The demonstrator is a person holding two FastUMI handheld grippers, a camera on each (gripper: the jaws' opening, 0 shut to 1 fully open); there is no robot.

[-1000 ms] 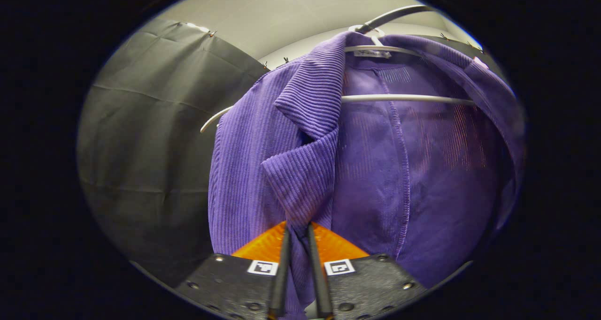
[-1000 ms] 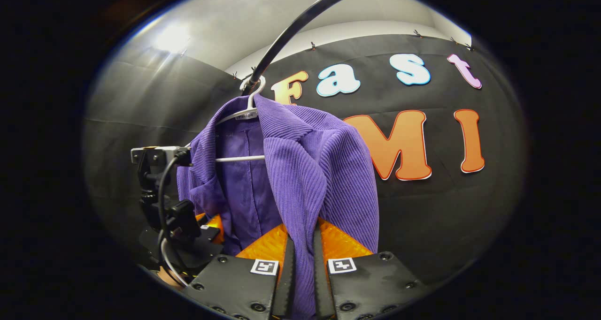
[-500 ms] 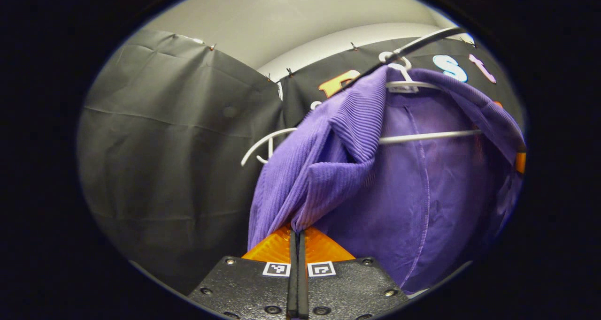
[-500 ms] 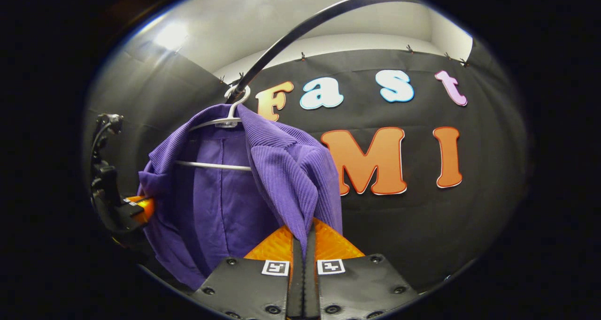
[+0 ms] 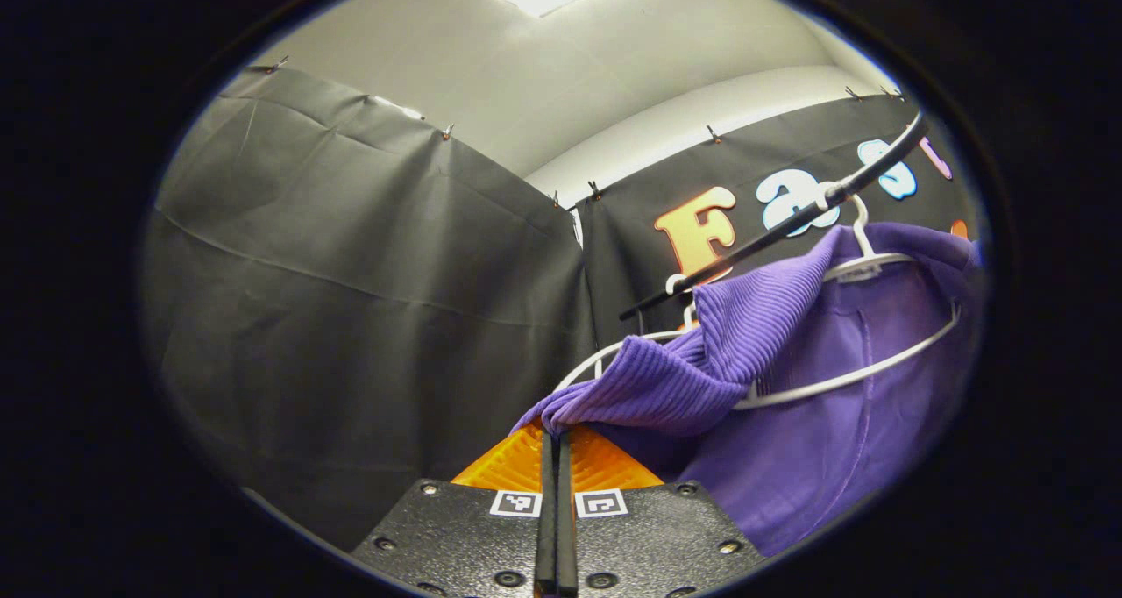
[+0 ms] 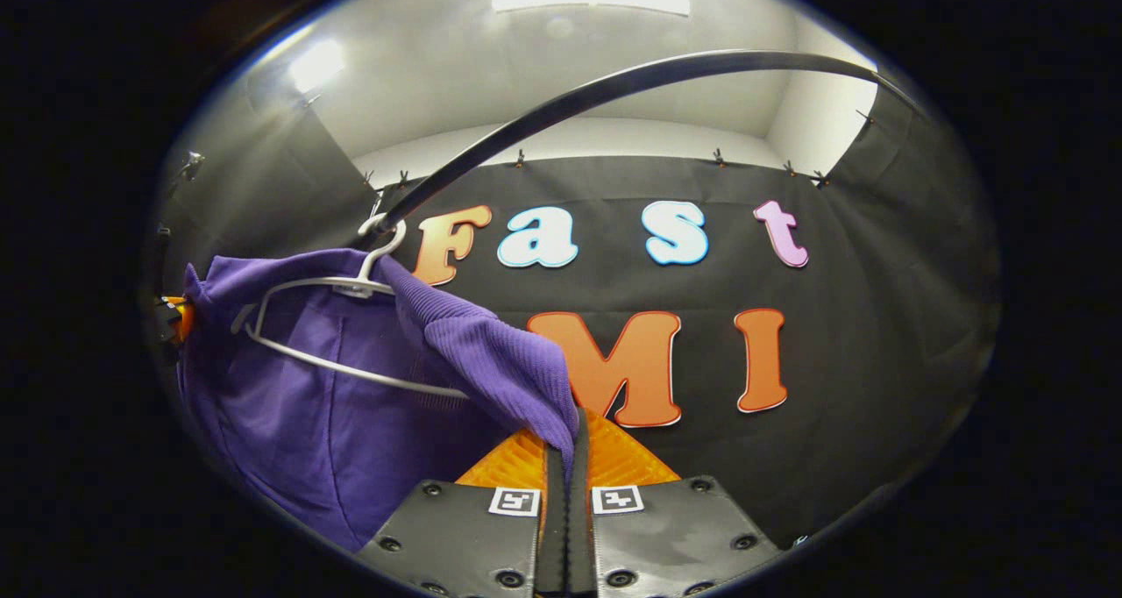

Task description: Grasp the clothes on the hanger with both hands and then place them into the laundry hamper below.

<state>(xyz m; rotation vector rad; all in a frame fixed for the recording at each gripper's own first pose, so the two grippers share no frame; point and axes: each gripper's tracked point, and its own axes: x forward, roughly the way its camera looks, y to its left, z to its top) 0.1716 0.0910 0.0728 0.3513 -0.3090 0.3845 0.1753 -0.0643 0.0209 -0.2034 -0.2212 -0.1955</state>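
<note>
Purple ribbed cloth is seen in the left gripper view: the jacket is draped on a white hanger, which is hooked on a dark rail at the right of the view. One front edge of the jacket is drawn out toward the left gripper, whose fingers are pressed together on a fold of it, with no gap seen between them. For the step to go well, the cloth should be drawn sideways until the shoulder slips off the hanger arm, so that the hanger is not dragged along the rail.

In the right gripper view the jacket is hung at the left, its other front edge stretched down to the right gripper. Those fingers are likewise clenched on the cloth's edge. Both edges should be pulled evenly apart and then downward. The hamper is judged to be below.
</note>
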